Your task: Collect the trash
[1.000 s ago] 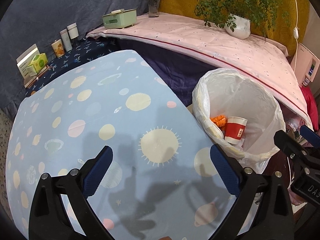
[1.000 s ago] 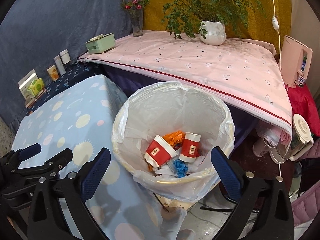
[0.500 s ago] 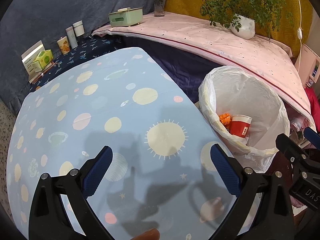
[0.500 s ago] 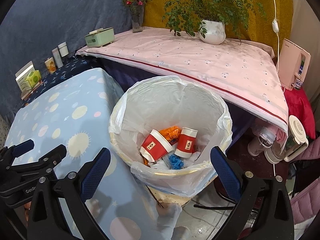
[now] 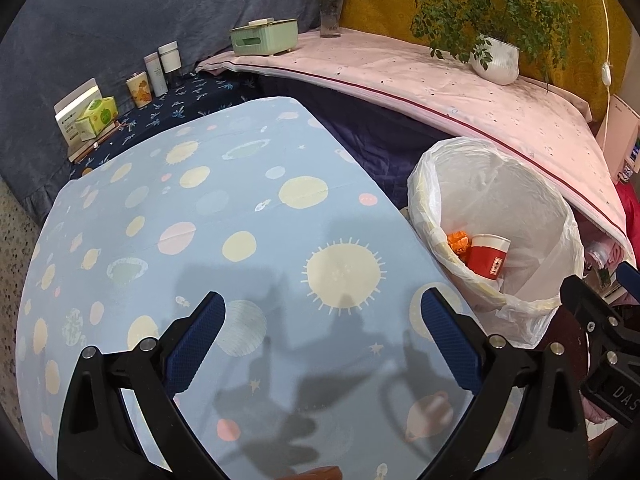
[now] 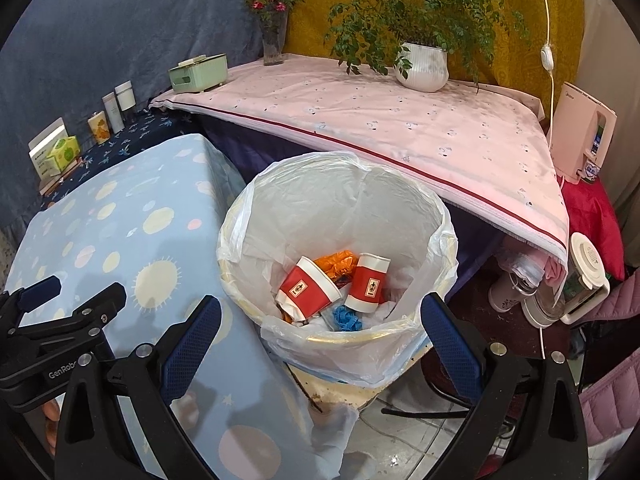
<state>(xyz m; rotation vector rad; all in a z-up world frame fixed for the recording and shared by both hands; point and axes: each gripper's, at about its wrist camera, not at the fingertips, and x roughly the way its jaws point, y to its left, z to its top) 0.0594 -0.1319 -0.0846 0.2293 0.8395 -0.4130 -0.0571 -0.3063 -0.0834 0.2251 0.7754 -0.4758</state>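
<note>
A bin lined with a white plastic bag (image 6: 434, 216) (image 5: 556, 216) stands beside the table. Inside lie two red paper cups (image 6: 306, 290) (image 6: 368, 282), an orange wrapper (image 6: 336, 260) and a blue scrap (image 6: 346, 318); the left wrist view shows one red cup (image 5: 486, 256). My right gripper (image 6: 320, 344) hovers open above the bin's near rim, holding nothing. My left gripper (image 5: 322, 338) is open over the table's blue planet-print cloth (image 5: 200, 220), with nothing between its fingers. Each gripper shows at the edge of the other's view.
A pink-covered shelf (image 6: 400, 128) carries a potted plant (image 6: 422, 66), a flower vase (image 6: 274, 38) and a green tissue box (image 6: 198, 72). Small containers (image 5: 154, 70) and a box (image 5: 86, 114) line a dark ledge. Appliances (image 6: 576, 280) stand on the floor at the right.
Both grippers have pulled back and slightly up, so the bin and table look smaller and farther. Both stay open; the trash in the bin has not moved.
</note>
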